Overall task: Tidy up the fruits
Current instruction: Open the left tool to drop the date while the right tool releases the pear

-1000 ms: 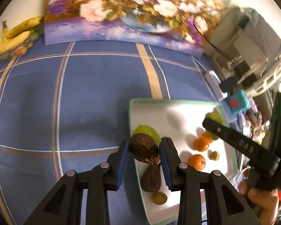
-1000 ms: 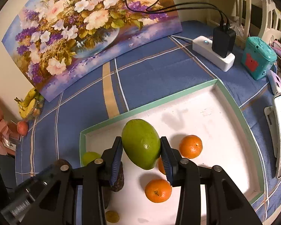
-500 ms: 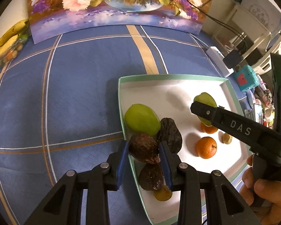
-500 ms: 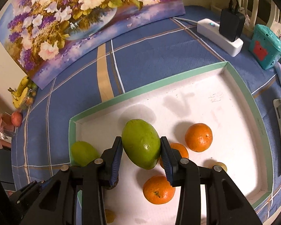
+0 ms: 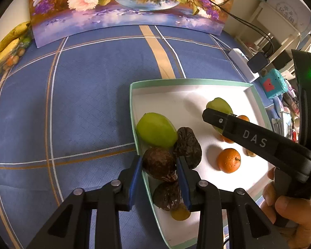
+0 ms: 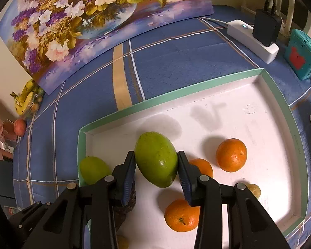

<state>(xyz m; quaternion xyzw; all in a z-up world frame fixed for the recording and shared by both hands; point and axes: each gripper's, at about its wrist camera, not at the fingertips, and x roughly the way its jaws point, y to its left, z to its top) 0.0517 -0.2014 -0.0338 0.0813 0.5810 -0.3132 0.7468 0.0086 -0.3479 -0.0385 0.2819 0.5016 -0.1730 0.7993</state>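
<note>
With your left gripper [image 5: 158,173] pinching the brown avocado [image 5: 158,162] and your right gripper [image 6: 155,172] the green mango [image 6: 155,158], lower both gently, the mango toward the tray's [image 6: 176,95] 12 o'clock clearing.

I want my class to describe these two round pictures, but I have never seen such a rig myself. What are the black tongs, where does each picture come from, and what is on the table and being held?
No robot here: a person holds one hand-held black gripper in each hand, and each carries a wide-angle camera looking along its jaws. One picture is from the left gripper, the other from the right gripper. On the blue checked tablecloth lies a shallow white tray with a mint-green rim, holding round orange tangerines, a loose green mango and dark wrinkled brown fruits. The left jaws are shut on a wrinkled dark brown fruit; the right jaws are shut on a smooth green mango. Yellow bananas lie far off.
</note>
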